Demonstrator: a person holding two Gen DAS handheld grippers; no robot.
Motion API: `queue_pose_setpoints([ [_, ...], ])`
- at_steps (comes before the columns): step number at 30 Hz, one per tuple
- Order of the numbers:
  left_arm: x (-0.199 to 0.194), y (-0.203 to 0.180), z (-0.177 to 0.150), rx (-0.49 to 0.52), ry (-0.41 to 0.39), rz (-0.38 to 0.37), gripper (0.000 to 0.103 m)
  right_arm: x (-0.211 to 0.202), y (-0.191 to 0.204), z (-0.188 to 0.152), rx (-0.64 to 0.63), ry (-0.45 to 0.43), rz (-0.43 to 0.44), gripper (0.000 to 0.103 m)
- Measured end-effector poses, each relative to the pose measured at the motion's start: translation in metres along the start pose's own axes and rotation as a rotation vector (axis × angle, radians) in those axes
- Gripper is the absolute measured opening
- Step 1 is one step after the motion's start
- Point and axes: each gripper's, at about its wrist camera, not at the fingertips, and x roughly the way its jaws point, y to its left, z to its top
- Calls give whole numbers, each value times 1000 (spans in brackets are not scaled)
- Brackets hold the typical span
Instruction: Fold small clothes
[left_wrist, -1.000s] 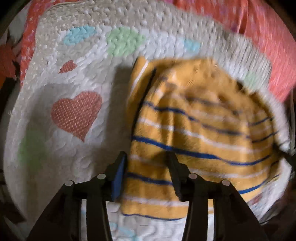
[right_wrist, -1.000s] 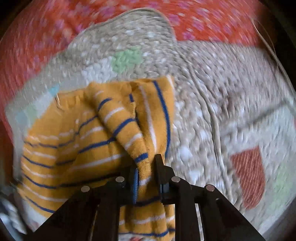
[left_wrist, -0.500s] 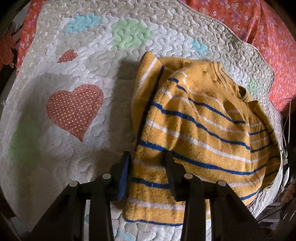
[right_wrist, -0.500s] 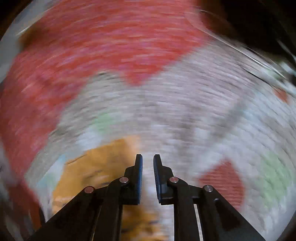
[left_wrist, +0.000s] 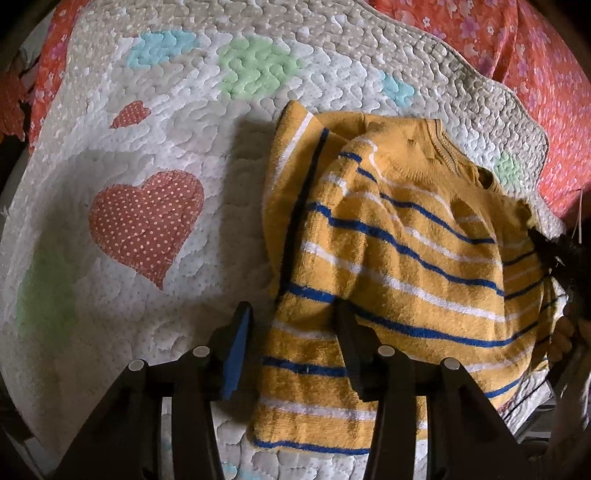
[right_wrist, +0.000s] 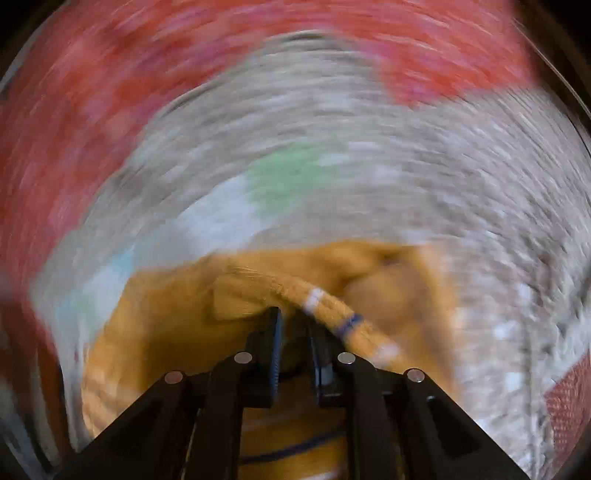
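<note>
On the left, a red polka-dot heart (left_wrist: 146, 221) is stitched into the white quilt (left_wrist: 177, 122). The left hand-held gripper (left_wrist: 291, 325) hovers with its jaws spread wide over the near edge of the yellow striped sweater (left_wrist: 391, 266), which lies folded on the quilt's right half (collar toward the far edge). The right hand-held gripper (right_wrist: 293, 325) sits low over the sweater's blurred fabric, jaws nearly together; whether it pinches cloth, I cannot tell.

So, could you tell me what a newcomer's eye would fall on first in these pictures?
The mustard sweater with blue and white stripes, lying partly folded on the quilt's right half. Next, the red polka-dot heart sewn into the quilt to its left. The open left gripper frames the sweater's near edge.
</note>
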Motion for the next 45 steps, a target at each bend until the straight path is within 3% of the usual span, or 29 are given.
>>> queue_pose_setpoints([
  [2, -4, 0, -1, -12, -11, -11, 45, -8, -20, 4, 100, 21, 86, 11],
  [4, -11, -2, -2, -17, -42, -30, 44, -23, -21, 6, 80, 7, 88, 12],
  [5, -15, -3, -3, -18, -61, -38, 44, -31, -21, 7, 63, -5, 86, 21],
  [6, -21, -5, -5, -15, -87, -46, 44, -47, -27, 9, 42, -29, 78, 40],
  [8, -34, -10, -10, -8, -144, -51, 44, -67, -36, 9, 24, -74, 59, 61],
  [11, -51, -27, -20, -7, -182, -86, 44, -73, -45, 9, 19, -74, 37, 63],
  [15, -67, -88, -39, 67, -141, -313, 46, -82, -69, 7, 50, -24, 90, 63],
  [18, -55, -158, -58, 136, -11, -506, 52, -72, -76, 8, 72, 45, 174, 66],
  [21, -34, -220, -77, 182, 105, -592, 52, -61, -74, 8, 72, 94, 213, 67],
  [25, -6, -268, -92, 229, 164, -582, 56, -45, -57, 12, -7, 154, 235, 68],
  [30, 25, -286, -96, 182, 218, -558, 59, -36, -24, 16, -191, 182, 238, 71],
  [35, 40, -302, -94, 195, 222, -538, 60, -22, 9, 5, -419, 216, 134, 76],
  [40, 52, -316, -95, 203, 235, -495, 59, -12, 8, -1, -486, 221, 36, 76],
  [43, 54, -326, -96, 216, 224, -468, 57, -10, -1, 1, -453, 235, 26, 62],
  [45, 57, -328, -95, 213, 229, -426, 31, -13, -6, 4, -433, 233, 33, 40],
])
